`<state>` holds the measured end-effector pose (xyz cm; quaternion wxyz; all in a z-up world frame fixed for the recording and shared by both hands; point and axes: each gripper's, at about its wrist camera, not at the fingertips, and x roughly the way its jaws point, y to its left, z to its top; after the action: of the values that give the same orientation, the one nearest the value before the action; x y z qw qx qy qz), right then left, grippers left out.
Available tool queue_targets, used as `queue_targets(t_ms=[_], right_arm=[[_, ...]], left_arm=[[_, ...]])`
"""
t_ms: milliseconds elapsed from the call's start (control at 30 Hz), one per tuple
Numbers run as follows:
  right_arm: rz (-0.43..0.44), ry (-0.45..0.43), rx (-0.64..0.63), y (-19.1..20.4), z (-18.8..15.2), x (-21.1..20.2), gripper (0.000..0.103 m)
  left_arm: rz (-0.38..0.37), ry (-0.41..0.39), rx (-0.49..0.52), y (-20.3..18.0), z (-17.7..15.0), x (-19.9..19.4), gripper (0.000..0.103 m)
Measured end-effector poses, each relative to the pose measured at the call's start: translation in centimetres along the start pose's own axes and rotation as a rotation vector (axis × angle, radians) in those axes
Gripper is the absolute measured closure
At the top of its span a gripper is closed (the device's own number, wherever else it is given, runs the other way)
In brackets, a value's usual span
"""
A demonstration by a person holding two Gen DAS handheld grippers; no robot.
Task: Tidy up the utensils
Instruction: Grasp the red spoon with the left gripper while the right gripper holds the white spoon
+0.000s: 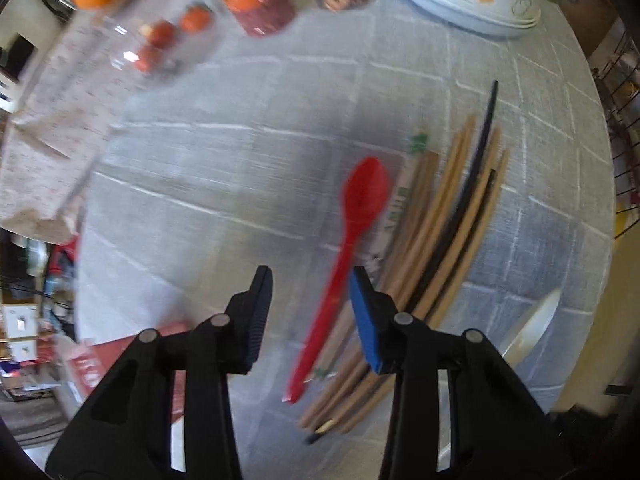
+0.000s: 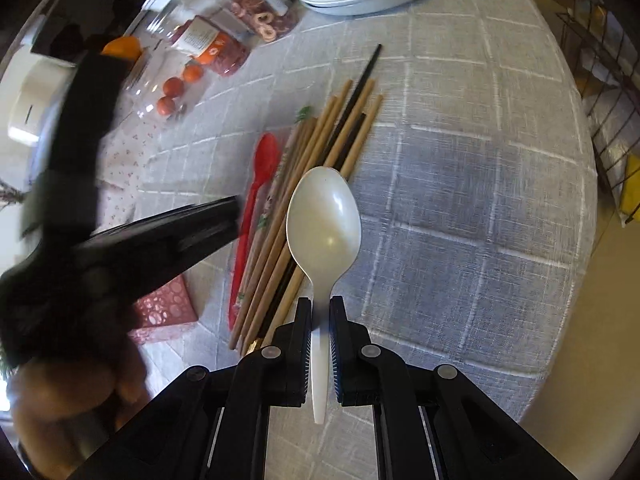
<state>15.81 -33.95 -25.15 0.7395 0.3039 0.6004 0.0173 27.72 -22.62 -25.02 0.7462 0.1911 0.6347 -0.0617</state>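
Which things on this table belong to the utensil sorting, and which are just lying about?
For the job:
white spoon, clamped in the right gripper
red spoon, under the open left gripper
chopsticks beside it

Just lying about:
stacked bowls
snack jars
clear box of small fruit
pink box

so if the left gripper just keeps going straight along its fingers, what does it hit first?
Probably the red spoon: its handle runs up between the open left gripper fingers, slightly toward the blue-padded one. The chopstick pile sits just right of that line. Depth is unclear and the frame is blurred.
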Motion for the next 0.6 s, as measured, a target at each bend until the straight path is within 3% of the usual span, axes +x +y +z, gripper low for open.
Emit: queue_targets(t_ms=[233, 300, 367, 433, 600], right_arm=[[0.024, -0.009, -0.027, 0.1, 0.4, -0.4, 0.094], [0.028, -0.009, -0.032, 0.0, 0.5, -0.4, 0.094], [0.032, -0.007, -0.034, 0.2, 0.6, -0.3, 0.094], [0.031, -0.004, -0.047, 0.4, 0.5, -0.2, 0.094], [0.016, 0.006, -0.092, 1.7, 0.4, 0.6, 0.094]], left_arm=[[-0.045, 0.019, -0.021, 1.0, 0.9, 1.0, 0.060], [-0.047, 0.024, -0.029, 1.5, 1.1, 1.2, 0.064], [-0.047, 0.039, -0.029, 1.7, 1.2, 1.8, 0.082], [-0.063, 0.057, -0.023, 1.4, 1.4, 2.5, 0.089], [-0.063, 0.034, -0.004, 0.8, 2.0, 2.2, 0.091]])
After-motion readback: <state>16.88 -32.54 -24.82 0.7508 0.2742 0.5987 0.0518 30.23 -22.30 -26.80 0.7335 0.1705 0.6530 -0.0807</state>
